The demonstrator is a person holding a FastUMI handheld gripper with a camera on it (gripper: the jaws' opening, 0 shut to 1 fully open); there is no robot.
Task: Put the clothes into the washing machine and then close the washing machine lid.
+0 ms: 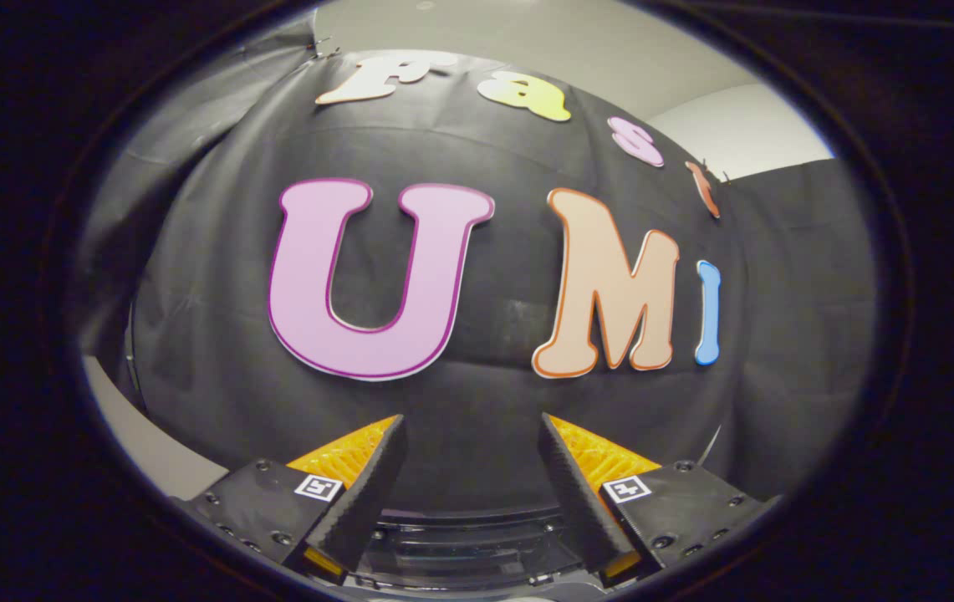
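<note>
- Facing the booth wall (477, 418); gripper (470, 443) spread wide, nothing between its fingers.
- No clothes or washer ahead, so which way they lie cannot be judged.

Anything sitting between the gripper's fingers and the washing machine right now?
Nothing visible. The gripper is open with an empty gap between its fingers, aimed at the black cloth wall. A dark glossy edge, possibly the washing machine, lies low between the fingers; no clothes seen.
</note>
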